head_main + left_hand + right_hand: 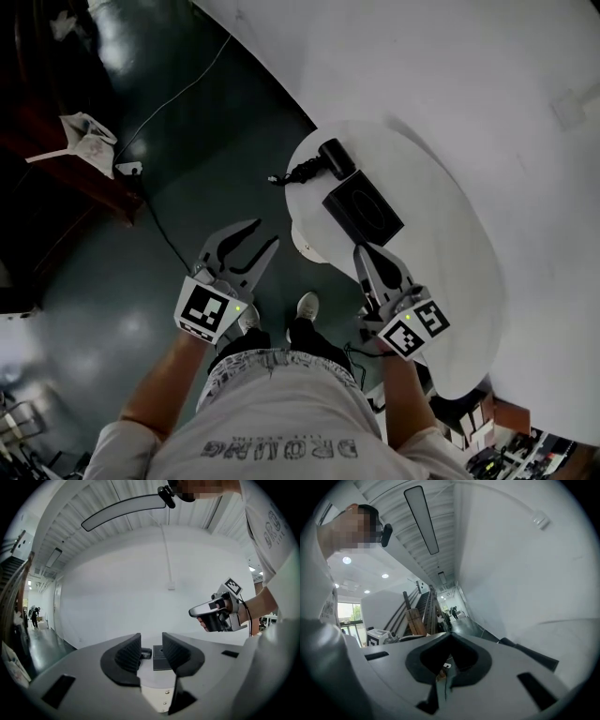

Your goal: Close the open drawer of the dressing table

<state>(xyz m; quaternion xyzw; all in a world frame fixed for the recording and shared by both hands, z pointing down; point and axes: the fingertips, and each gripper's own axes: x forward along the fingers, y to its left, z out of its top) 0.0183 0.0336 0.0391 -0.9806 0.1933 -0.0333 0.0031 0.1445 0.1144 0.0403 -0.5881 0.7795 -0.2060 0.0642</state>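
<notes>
The white oval dressing table (441,253) stands against the white wall at the right of the head view. A black hair dryer (333,157) and a flat black box (364,208) lie on its top. A white rounded part (306,246) sticks out under its near edge; I cannot tell whether that is the drawer. My left gripper (265,234) hangs over the floor left of the table, open and empty. In its own view the left gripper (151,641) frames the box (158,657). My right gripper (363,251) is over the table's near edge, shut on nothing, tips together (449,634).
Dark wooden furniture (84,178) with a white cloth (89,136) stands at the left, and a thin cable (173,89) runs over the dark floor. The person's feet (305,305) are beside the table. Boxes (469,422) sit at the lower right.
</notes>
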